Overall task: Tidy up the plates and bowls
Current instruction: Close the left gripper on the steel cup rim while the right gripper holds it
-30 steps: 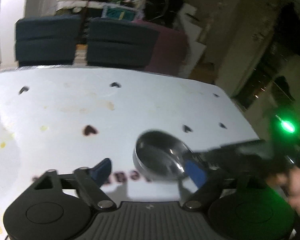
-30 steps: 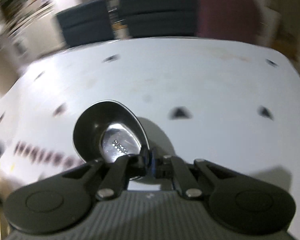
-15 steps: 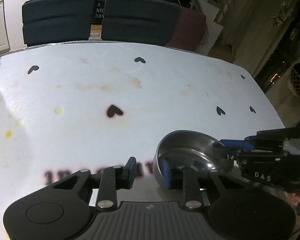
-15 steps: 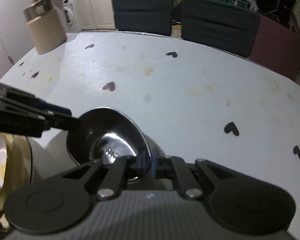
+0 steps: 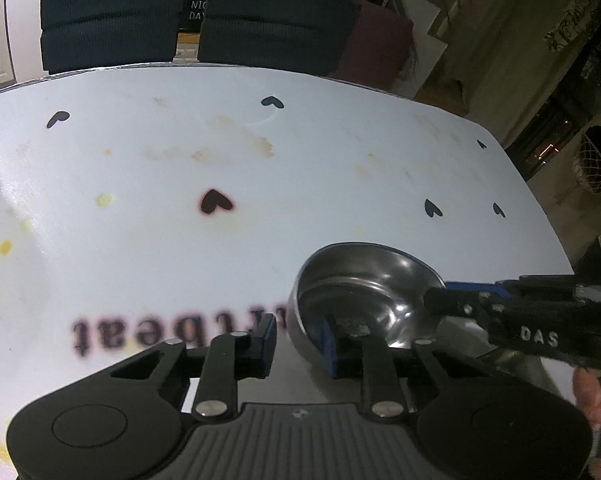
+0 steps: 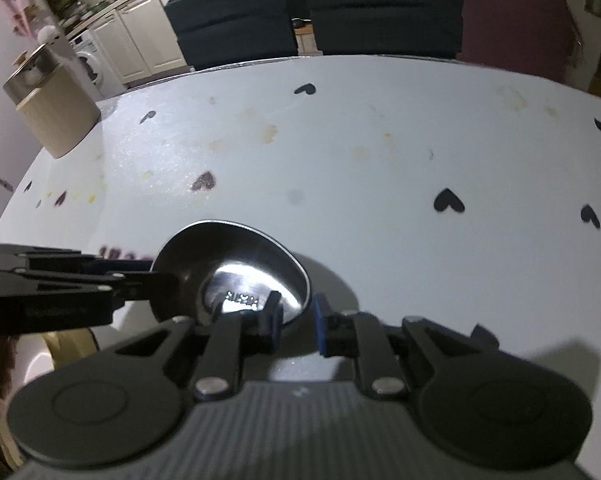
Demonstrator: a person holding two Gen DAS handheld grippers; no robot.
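Note:
A shiny steel bowl (image 5: pixel 360 280) (image 6: pixel 236 256) sits near the front of the white heart-print table (image 5: pixel 260 248). My left gripper (image 5: pixel 298 342) straddles the bowl's near-left rim, one blue pad inside and one outside. Its jaws are closing, and a thin gap still shows at the outer pad. In the right wrist view the left gripper (image 6: pixel 156 276) reaches in from the left. My right gripper (image 6: pixel 298 320) straddles the opposite rim with its jaws opening and its pads off the metal. The left wrist view shows the right gripper (image 5: pixel 440 294) at the bowl's right edge.
A beige canister (image 6: pixel 48 112) with a metal lid stands at the table's far left corner. A gold-rimmed white dish (image 6: pixel 66 342) lies low at the left, under the left gripper. Dark chairs (image 5: pixel 112 24) line the far edge. A hand (image 5: pixel 588 396) holds the right gripper.
My left gripper has come down and its jaws have narrowed around the bowl's rim. My right gripper, shut on the rim before, has parted its pads from it.

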